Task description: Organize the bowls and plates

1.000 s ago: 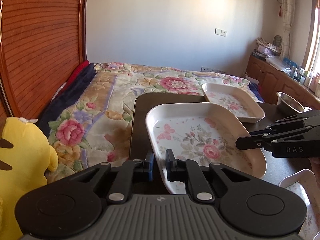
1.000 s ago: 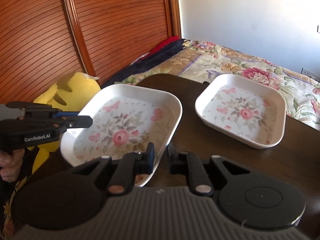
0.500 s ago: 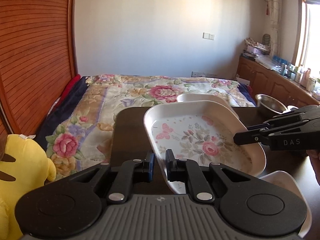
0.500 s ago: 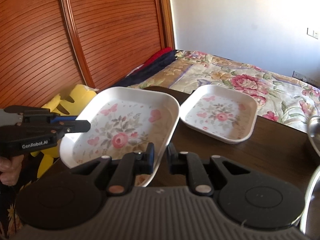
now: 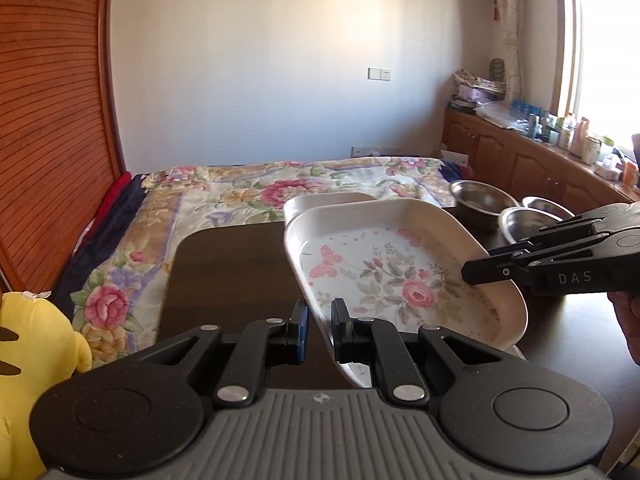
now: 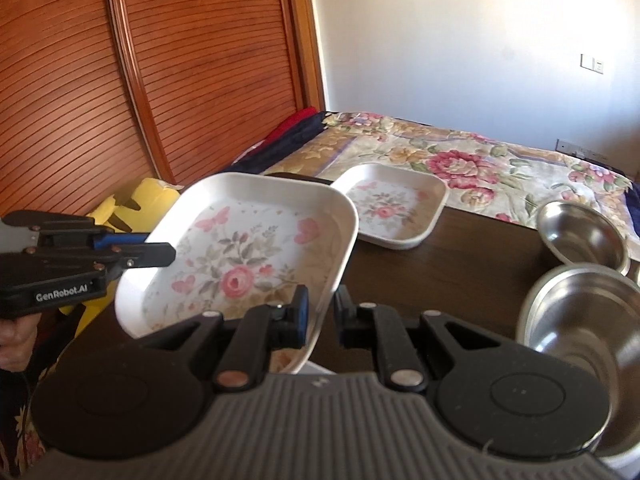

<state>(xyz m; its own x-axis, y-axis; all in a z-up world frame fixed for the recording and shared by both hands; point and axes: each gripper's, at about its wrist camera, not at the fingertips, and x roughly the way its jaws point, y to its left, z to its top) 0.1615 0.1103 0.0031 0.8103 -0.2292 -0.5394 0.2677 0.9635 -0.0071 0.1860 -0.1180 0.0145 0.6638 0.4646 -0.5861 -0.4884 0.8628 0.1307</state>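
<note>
Over the worktop [image 6: 440, 264], both tongs, left [image 5: 319, 322] and right [image 6: 320, 312], pinch one floral plate [image 6: 256, 256]; second plate [image 5: 328, 200] at 12 o'clock mostly hidden.

Dark wooden table [image 6: 460, 264]: second floral plate [image 6: 394, 210] at far edge, two steel bowls [image 6: 582, 236] right.

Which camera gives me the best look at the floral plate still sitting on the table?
The right wrist view: the floral plate on the table shows whole, pattern included. In the left wrist view only its far rim peeks out behind the held plate.
</note>
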